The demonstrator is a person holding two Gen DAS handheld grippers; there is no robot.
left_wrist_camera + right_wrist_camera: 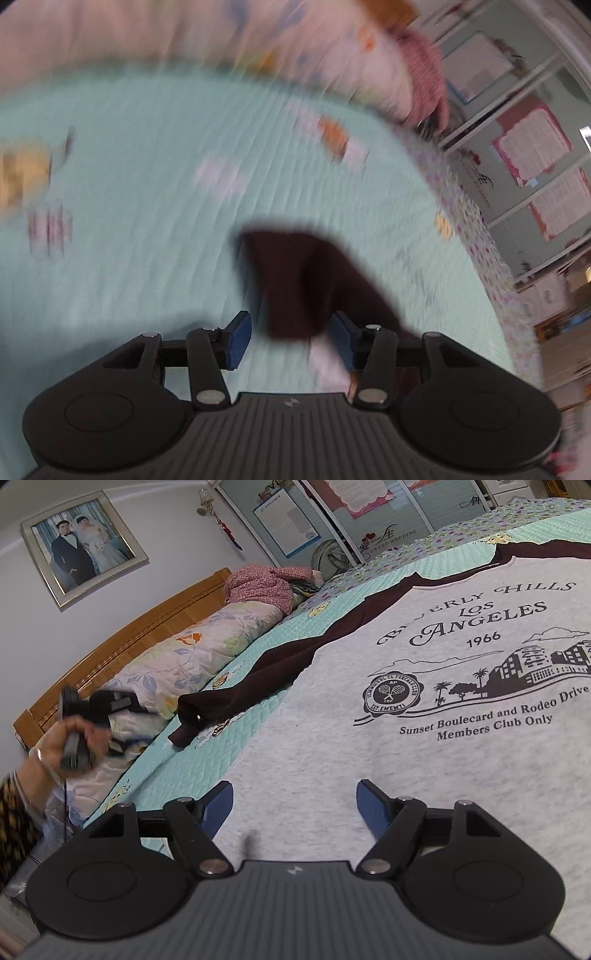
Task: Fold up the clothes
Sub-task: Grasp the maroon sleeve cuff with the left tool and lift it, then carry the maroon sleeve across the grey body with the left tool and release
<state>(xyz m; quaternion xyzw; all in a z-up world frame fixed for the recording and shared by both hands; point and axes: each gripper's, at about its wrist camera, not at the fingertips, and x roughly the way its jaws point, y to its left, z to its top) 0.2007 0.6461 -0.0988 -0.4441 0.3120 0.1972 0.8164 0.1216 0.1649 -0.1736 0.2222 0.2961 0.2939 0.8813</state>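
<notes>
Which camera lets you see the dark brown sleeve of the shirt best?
The right wrist view. There the dark brown sleeve lies sharp and whole on the green bedspread, running from the grey shirt to its cuff. The left wrist view is blurred and shows only the sleeve's end, near the left gripper.

The bed wears a mint quilted cover with small printed motifs and a flowered border. On it a grey sweatshirt with dark maroon sleeves lies flat, printed side up, reaching under and beyond the right fingers. One maroon sleeve stretches left of them; its cuff lies just ahead of the left fingers. Farther off, a floral quilt and a pink garment lie along the wooden headboard.
</notes>
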